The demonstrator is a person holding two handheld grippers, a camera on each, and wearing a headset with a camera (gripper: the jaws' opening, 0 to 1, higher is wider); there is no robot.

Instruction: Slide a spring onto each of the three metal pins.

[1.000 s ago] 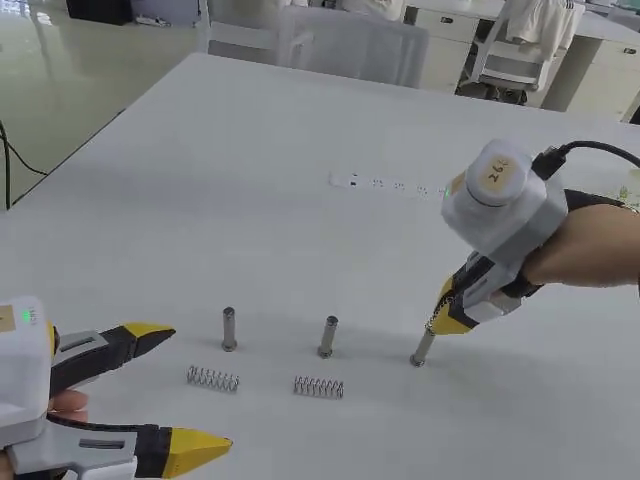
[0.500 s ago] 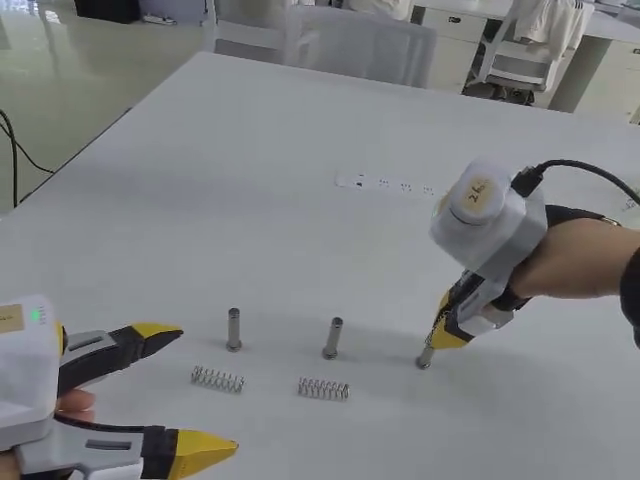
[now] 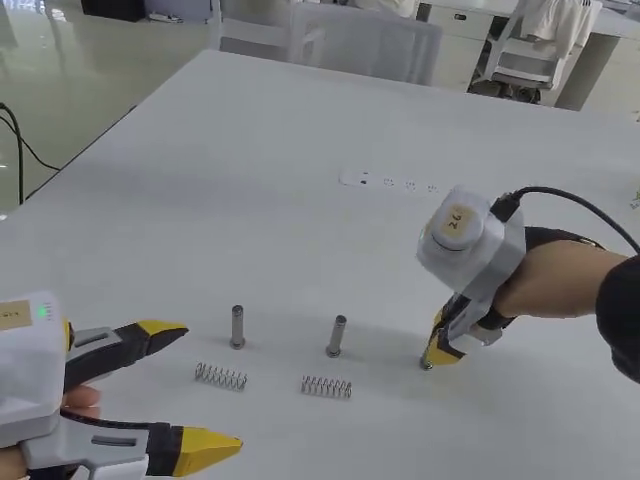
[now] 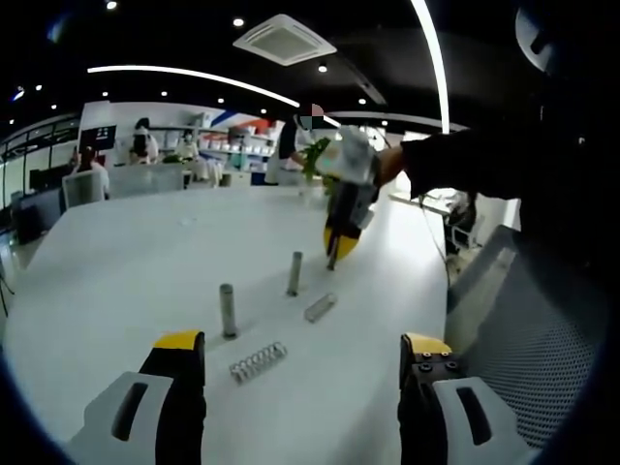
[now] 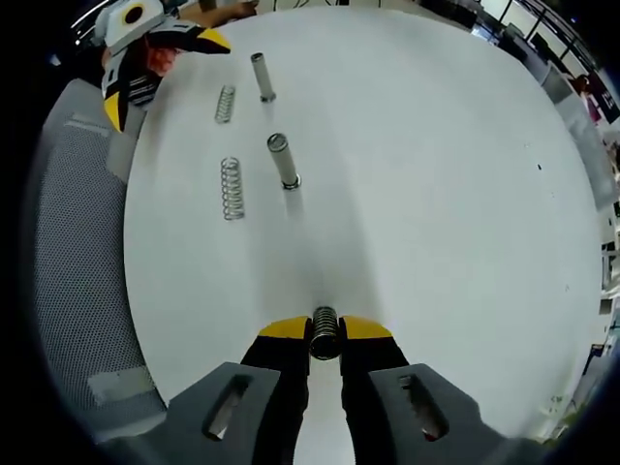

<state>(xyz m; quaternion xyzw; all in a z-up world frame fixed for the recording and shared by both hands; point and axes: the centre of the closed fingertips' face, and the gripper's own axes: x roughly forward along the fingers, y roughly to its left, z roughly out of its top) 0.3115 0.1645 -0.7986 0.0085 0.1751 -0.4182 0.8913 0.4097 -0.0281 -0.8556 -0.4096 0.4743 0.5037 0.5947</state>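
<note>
Three metal pins stand upright in a row on the white table: left pin (image 3: 238, 326), middle pin (image 3: 336, 336), right pin (image 3: 427, 361). My right gripper (image 3: 440, 352) is down over the right pin, shut on a spring (image 5: 325, 333) held end-on between its yellow tips (image 5: 325, 327). Two loose springs lie in front of the bare pins, one (image 3: 221, 376) by the left pin and one (image 3: 326, 386) by the middle pin. My left gripper (image 3: 205, 385) hovers open at the near left, with nothing between its fingers (image 4: 302, 346).
A white power strip (image 3: 390, 183) lies farther back on the table (image 3: 250, 150). Chairs (image 3: 360, 40) stand beyond the far edge. A grey mesh chair (image 4: 523, 320) sits close beside the table's near edge.
My right gripper has sunk lower along the right pin with the spring in it, so less of the pin shows. The left gripper has stayed put and open.
</note>
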